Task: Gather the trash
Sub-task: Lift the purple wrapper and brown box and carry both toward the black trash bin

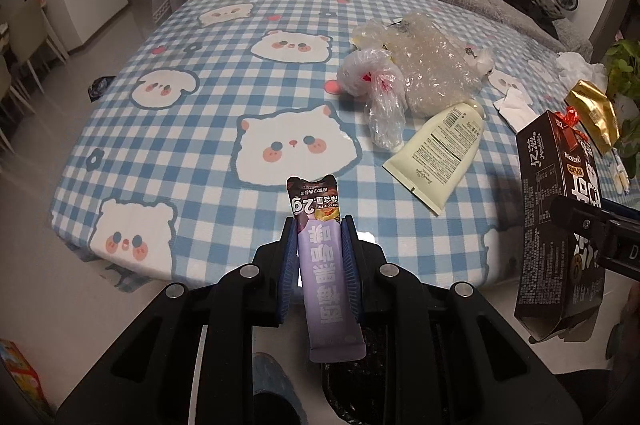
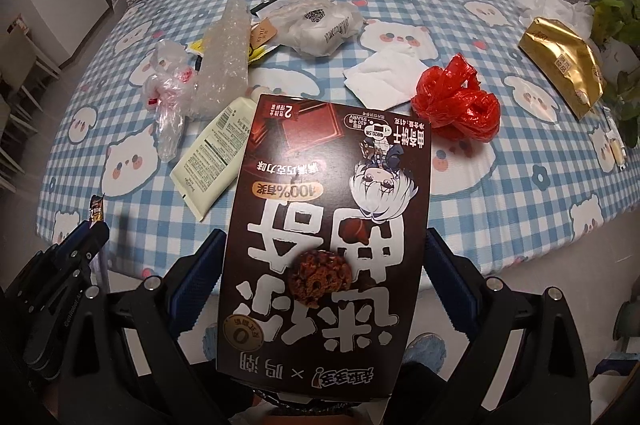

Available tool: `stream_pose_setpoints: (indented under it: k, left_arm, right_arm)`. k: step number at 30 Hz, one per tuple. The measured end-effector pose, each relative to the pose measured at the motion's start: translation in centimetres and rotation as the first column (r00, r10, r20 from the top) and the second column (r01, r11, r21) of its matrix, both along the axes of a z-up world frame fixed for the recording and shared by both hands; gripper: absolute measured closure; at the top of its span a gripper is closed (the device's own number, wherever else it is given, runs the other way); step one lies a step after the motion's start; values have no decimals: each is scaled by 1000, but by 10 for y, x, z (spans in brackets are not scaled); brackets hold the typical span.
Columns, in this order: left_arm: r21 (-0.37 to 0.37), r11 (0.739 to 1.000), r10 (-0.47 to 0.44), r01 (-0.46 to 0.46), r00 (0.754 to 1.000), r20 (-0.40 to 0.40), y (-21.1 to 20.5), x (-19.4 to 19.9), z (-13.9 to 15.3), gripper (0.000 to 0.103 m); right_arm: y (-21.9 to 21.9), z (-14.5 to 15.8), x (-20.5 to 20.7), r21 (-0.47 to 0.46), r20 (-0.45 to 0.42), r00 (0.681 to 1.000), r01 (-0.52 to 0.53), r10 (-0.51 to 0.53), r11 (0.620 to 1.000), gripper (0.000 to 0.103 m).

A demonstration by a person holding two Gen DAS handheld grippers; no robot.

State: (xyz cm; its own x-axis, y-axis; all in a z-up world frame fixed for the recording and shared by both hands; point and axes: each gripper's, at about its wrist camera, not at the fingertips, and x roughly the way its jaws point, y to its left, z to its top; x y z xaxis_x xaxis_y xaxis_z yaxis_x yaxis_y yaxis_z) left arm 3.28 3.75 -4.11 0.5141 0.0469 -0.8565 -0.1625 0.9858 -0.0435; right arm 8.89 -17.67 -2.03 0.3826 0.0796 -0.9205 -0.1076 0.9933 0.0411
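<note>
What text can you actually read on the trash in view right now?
"100%", "2", and large upside-down Chinese lettering: dark cookie box, held by the right gripper.
"29": purple snack wrapper, held by the left gripper.
Barcode and fine print, too small to read: cream tube.
Gold packet label: blurred.
QR code on white bag: unreadable.

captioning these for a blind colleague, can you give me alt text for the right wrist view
The right tongs grip a dark brown cookie box above a blue checked tablecloth printed with cartoon animals. Beyond it lie a cream tube, clear plastic bags, a white napkin, a crumpled red bag and a gold packet.
</note>
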Motion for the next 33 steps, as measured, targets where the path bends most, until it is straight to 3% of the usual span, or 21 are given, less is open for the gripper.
stream_pose_setpoints:
  k: [12,33]
  left_arm:
    - [4,1000,3,-3,1000,21,-7,-48,10,81]
    - [9,1000,-9,9,1000,-8,-25,-106,-12,81]
  right_arm:
    - [-5,3,-51,9,42,999,-28,28,1000,11]
    - [-5,-10,-119,17,55,997,-59,58,998,11]
